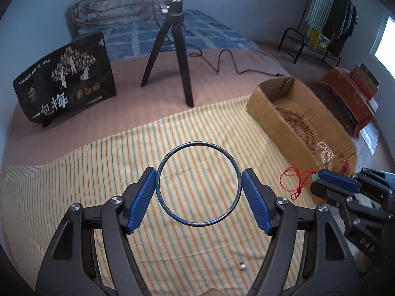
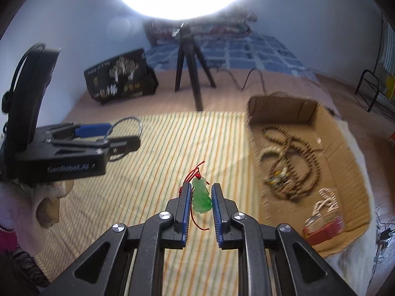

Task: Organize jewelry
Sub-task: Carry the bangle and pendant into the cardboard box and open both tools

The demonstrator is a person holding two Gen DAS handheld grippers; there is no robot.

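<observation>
My left gripper (image 1: 199,187) is shut on a thin blue bangle (image 1: 172,156), held above the striped cloth (image 1: 98,172); it also shows in the right wrist view (image 2: 118,133) with the bangle (image 2: 138,120). My right gripper (image 2: 202,197) is shut on a green jade pendant (image 2: 201,194) with a red cord (image 2: 195,170), held above the cloth. In the left wrist view the right gripper (image 1: 318,178) is at the right beside the cardboard box (image 1: 271,113), its red cord (image 1: 293,182) dangling. The box (image 2: 350,172) holds a brown bead necklace (image 2: 296,160) and a pale chain (image 2: 325,202).
A small silver stud (image 1: 242,266) lies on the cloth near the left gripper. A black tripod (image 1: 177,56) and a black printed bag (image 1: 66,79) stand beyond the cloth. A red item (image 2: 325,229) sits in the box's near corner. A clothes rack (image 1: 321,29) is far right.
</observation>
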